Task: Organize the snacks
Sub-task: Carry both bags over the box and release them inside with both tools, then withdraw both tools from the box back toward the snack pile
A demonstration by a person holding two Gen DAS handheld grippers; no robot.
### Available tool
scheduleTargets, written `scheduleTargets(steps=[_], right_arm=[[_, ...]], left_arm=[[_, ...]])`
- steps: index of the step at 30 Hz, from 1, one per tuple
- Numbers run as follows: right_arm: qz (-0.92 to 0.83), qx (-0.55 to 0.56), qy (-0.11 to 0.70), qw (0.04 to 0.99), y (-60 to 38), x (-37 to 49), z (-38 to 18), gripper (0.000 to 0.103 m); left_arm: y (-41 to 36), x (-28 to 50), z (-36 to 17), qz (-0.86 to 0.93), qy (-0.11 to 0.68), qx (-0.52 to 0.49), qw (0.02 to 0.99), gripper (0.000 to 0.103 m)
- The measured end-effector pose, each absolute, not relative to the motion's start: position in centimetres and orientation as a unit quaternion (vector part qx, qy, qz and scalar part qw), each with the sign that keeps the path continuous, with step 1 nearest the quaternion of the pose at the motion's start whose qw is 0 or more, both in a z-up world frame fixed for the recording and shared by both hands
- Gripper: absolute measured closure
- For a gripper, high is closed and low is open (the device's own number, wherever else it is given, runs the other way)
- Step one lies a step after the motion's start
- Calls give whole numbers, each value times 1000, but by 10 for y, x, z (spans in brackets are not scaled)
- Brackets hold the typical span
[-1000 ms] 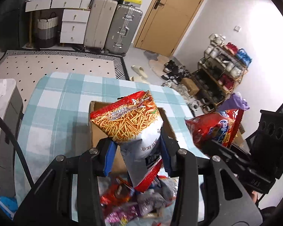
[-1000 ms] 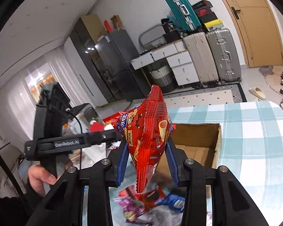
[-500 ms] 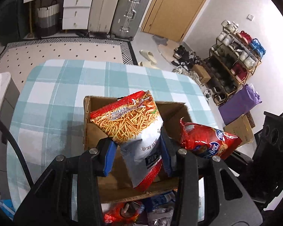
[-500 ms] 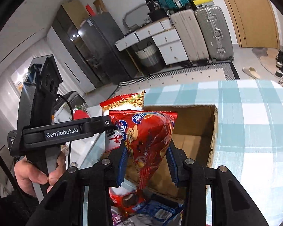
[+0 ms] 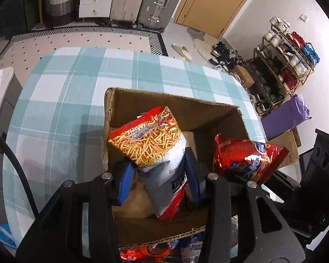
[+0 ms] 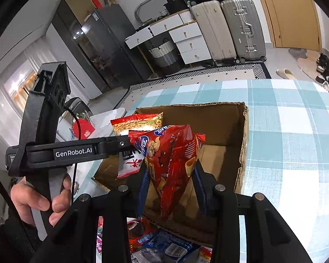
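Item: two snack bags, both over the open box (image 5: 221,107), frame centre.
L gripper (image 5: 159,180) clamps noodle bag (image 5: 149,144); R gripper (image 6: 171,188) clamps red bag (image 6: 173,153).
Risk: we judge bags may collide, snag the box wall, or slip out if we drop both together.

tabletop (image 5: 61,100) is teal-and-white plaid; box (image 5: 173,107) plain brown cardboard; noodle snack bag (image 5: 149,144) orange-red over white; other chip bag (image 6: 171,160) bright red; fingers (image 5: 126,182) blue on black
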State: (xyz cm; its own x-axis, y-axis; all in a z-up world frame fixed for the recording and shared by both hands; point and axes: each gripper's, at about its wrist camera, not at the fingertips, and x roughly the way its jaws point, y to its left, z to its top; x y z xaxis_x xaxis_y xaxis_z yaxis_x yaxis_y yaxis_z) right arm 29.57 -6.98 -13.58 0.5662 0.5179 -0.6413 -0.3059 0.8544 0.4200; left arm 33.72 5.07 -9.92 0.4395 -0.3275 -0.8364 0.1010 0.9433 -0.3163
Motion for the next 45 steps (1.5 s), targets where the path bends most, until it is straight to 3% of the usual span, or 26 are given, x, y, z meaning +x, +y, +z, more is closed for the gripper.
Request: scheduleTargets(steps=[2,5,8,12,14,20,33,45], right_arm=[[229,133,406,875,-71,298,-138,65],[227,132,408,874,-71,299,-140,65],[216,121,405,880,-68,297,-135,48],[211,122,394,886,-71,293,-129,38],[213,124,390,887,-73,289,-125,38],[217,127,347,904,-83,262,-101,37],[235,100,226,940,-89,155,-42,15],[240,99,197,945,-90,78,-41,4]], left_arm=[[51,335,-98,-126,515,-111,840,62],[50,329,-92,-124,510,-105,845,51],[49,322,-85,-113,507,-91,850,33],[47,309,-75,-108,495,-81,858,28],[46,300,-68,-107,488,-78,863,24],[44,265,-39,-108,448,-69,885,23],[33,181,13,-82,376,-13,923,22],[38,100,31,-80,341,-15,936,19]])
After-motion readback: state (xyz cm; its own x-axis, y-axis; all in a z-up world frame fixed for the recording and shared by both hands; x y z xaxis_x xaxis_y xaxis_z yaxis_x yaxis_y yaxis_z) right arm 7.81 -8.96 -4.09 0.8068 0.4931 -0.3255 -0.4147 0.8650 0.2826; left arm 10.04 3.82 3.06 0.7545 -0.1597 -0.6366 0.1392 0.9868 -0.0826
